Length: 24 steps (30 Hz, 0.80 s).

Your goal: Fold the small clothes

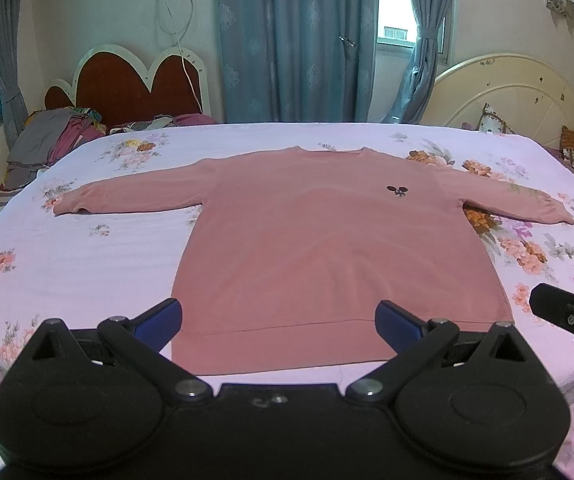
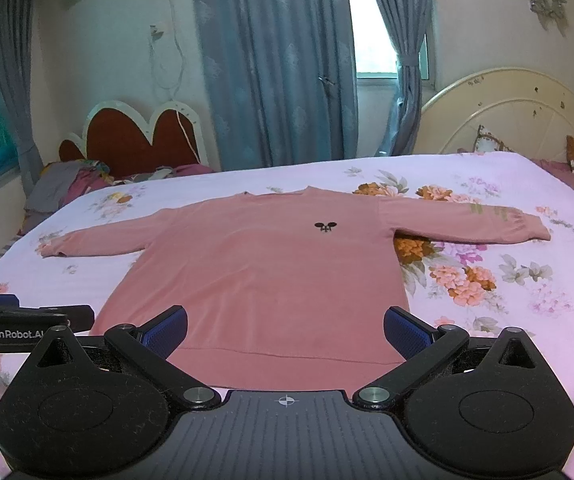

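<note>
A pink long-sleeved sweater (image 1: pixel 327 240) (image 2: pixel 271 276) lies flat and face up on the bed, both sleeves spread out sideways, hem nearest me. A small dark emblem (image 1: pixel 397 190) (image 2: pixel 325 227) marks its chest. My left gripper (image 1: pixel 279 320) hovers open above the hem, its blue pads (image 1: pixel 159 320) wide apart with nothing between them. My right gripper (image 2: pixel 285 330) is likewise open over the hem, holding nothing. In the left wrist view the right gripper (image 1: pixel 567 312) shows at the right edge; in the right wrist view the left gripper (image 2: pixel 27 324) shows at the left edge.
The bed has a pale pink floral sheet (image 1: pixel 87 248) (image 2: pixel 507 300). A pile of clothes (image 1: pixel 51 136) sits on a second bed at the far left. A cream headboard (image 1: pixel 507 96) and cushions stand at the far right. Blue curtains (image 1: pixel 295 40) hang behind.
</note>
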Each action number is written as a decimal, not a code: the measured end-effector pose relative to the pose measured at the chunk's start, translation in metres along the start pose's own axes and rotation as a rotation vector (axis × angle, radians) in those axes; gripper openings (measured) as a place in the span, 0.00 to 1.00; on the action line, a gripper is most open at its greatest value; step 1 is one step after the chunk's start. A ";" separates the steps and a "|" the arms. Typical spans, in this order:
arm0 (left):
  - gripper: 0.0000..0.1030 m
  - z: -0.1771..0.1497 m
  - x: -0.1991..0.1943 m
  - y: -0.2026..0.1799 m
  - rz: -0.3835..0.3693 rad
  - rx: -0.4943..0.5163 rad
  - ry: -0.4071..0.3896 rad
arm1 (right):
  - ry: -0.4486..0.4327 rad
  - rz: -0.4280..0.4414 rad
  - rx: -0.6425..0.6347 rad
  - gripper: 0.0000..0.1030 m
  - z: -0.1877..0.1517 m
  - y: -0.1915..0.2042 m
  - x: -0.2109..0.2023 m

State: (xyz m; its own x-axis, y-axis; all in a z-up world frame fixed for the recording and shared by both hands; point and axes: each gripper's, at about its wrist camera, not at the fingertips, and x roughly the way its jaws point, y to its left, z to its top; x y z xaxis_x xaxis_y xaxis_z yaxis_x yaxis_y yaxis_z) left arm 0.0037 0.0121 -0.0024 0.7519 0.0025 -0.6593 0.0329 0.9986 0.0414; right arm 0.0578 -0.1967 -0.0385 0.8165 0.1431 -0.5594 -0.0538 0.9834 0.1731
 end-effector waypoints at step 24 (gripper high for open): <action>1.00 0.034 0.085 0.019 0.021 0.059 0.080 | 0.045 -0.106 0.047 1.00 0.016 -0.004 0.074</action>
State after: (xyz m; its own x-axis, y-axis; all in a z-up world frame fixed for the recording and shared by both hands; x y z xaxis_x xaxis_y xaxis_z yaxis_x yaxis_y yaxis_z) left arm 0.0908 0.0291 -0.0319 0.6976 0.0298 -0.7159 0.0585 0.9934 0.0983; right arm 0.1275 -0.1920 -0.0675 0.7895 0.0443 -0.6122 0.0596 0.9871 0.1483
